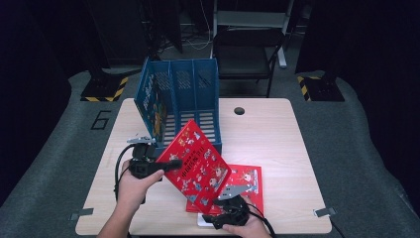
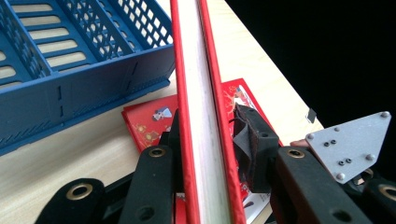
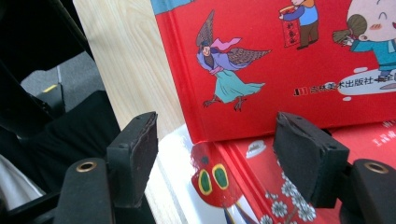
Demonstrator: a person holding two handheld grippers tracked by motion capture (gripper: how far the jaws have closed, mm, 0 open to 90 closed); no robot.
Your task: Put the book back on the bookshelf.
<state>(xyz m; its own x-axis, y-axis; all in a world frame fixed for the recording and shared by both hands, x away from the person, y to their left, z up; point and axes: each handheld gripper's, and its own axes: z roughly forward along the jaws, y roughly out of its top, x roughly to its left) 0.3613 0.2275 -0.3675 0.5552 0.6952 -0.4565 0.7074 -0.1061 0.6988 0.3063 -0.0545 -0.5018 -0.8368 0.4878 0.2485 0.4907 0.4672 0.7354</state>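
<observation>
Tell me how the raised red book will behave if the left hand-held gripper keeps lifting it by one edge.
The red book looks stiff: its hard covers stay flat while tilted. Gripped at one edge by the left hand-held gripper, it will probably swing or sag downward. The glossy cover may slip between the pads.

Showing as glossy hardcover board, red book [image 2: 205,116], with matt off-white paper edges between 2 covers. Lying flat beneath, second red book [image 1: 245,181], glossy too. Looking like moulded blue plastic, perforated and faintly shiny, file rack [image 1: 190,94]. Appearing as pale wood-grain laminate, smooth and matt, table [image 1: 277,144]. Reading as matt black plastic with brass-coloured rivets and rough dark rubber pads, left gripper [image 2: 205,154] and right gripper [image 3: 224,154]. Gleaming dull grey, brushed metal plate [image 2: 350,140].
</observation>
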